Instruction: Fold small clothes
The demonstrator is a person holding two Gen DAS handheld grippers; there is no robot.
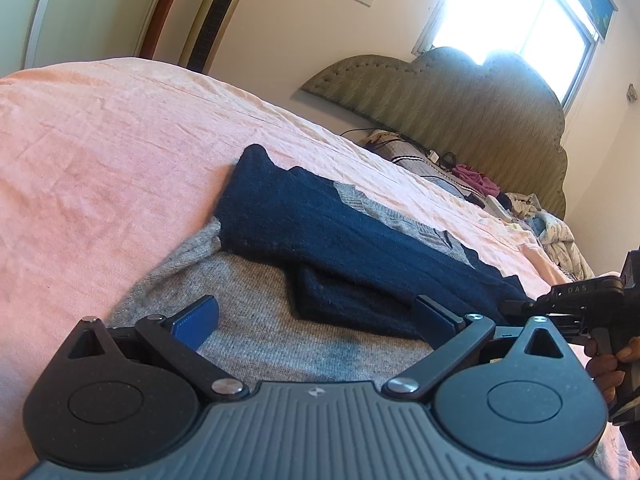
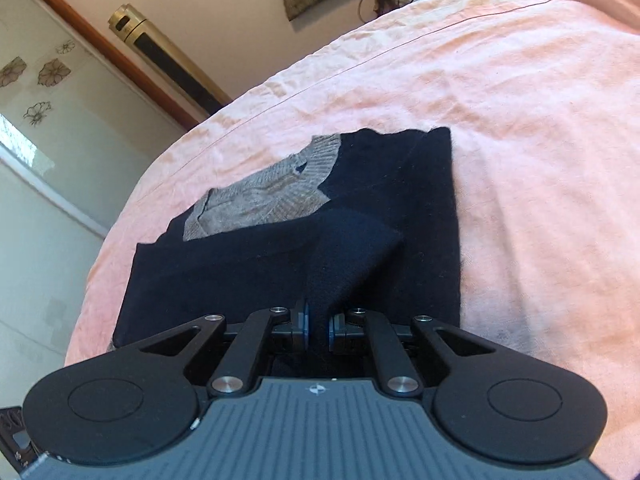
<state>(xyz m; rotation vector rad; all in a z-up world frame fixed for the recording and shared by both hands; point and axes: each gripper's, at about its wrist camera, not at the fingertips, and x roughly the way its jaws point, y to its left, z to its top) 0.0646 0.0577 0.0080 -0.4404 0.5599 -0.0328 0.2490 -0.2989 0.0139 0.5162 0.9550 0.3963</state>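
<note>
A small knit sweater lies on the pink bed sheet (image 1: 100,140). It has a grey body (image 1: 260,320) and navy sleeves (image 1: 340,232) folded across it. My left gripper (image 1: 314,312) is open just above the grey knit, nothing between its blue pads. In the right wrist view the navy sleeve (image 2: 280,264) covers most of the sweater, and the grey ribbed collar (image 2: 272,192) shows at the far side. My right gripper (image 2: 319,320) is shut on a raised ridge of navy fabric. The right gripper (image 1: 560,300) also shows at the right edge of the left wrist view, held by a hand (image 1: 608,364).
A green padded headboard (image 1: 460,112) stands at the far end of the bed, with a pile of clothes and cables (image 1: 480,184) in front of it. A tall gold column unit (image 2: 168,64) stands by the wall. Pink sheet (image 2: 520,120) spreads wide around the sweater.
</note>
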